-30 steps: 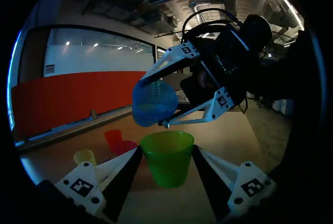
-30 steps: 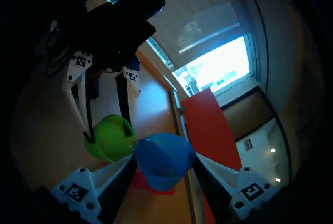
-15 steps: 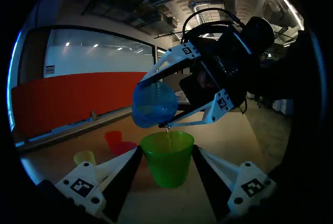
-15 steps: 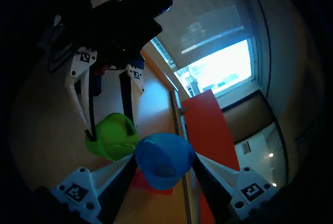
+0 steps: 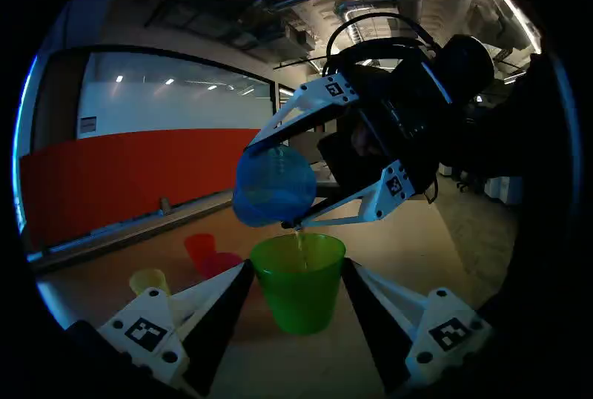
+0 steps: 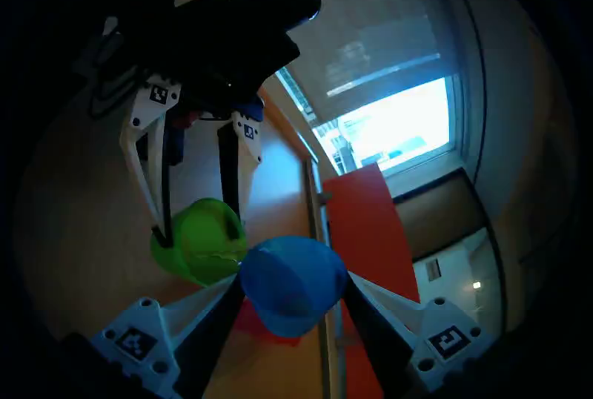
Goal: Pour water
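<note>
My left gripper is shut on a green cup that stands upright on the wooden table. Just above it, my right gripper holds a blue cup tipped over on its side, and a thin stream of water falls from its rim into the green cup. In the right gripper view the right gripper is shut on the blue cup, with the green cup beside it between the left gripper's white fingers.
A red cup and a yellow cup stand on the table to the left, with a red flat piece near them. An orange-red wall panel runs behind the table's far edge. A bright window lies beyond.
The blue cup has tilted further over the green cup. A thin stream of water has started to fall into the green cup. The green cup has stayed put.
</note>
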`<state>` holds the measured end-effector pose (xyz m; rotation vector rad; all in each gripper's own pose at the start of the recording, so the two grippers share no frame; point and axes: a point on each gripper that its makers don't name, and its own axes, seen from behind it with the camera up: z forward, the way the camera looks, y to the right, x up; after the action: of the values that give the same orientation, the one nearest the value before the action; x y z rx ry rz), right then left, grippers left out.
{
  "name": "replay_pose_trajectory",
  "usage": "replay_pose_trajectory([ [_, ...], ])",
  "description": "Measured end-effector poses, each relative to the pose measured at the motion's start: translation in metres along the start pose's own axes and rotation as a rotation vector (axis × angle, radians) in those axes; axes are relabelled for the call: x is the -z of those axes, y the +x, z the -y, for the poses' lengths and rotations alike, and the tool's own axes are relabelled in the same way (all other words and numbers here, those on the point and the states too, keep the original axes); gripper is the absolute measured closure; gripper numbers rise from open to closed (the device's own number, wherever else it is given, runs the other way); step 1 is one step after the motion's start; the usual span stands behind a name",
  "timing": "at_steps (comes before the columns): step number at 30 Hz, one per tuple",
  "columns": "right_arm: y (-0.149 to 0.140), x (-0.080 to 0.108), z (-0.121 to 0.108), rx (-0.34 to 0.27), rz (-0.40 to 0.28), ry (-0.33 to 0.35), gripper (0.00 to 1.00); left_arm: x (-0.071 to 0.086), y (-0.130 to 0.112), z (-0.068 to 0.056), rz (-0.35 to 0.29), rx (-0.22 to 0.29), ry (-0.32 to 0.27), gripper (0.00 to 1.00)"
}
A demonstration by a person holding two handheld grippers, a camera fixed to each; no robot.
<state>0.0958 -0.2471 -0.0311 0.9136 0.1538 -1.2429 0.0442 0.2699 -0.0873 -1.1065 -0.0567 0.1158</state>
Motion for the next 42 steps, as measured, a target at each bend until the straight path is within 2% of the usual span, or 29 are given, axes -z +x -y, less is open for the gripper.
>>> replay_pose_trajectory([
  [42,0.0057,0.0079,-0.0036,0.095,0.002,-0.013,0.08,-0.0017,-0.0001,-0.0026,0.004,-0.019,-0.001,0.13],
])
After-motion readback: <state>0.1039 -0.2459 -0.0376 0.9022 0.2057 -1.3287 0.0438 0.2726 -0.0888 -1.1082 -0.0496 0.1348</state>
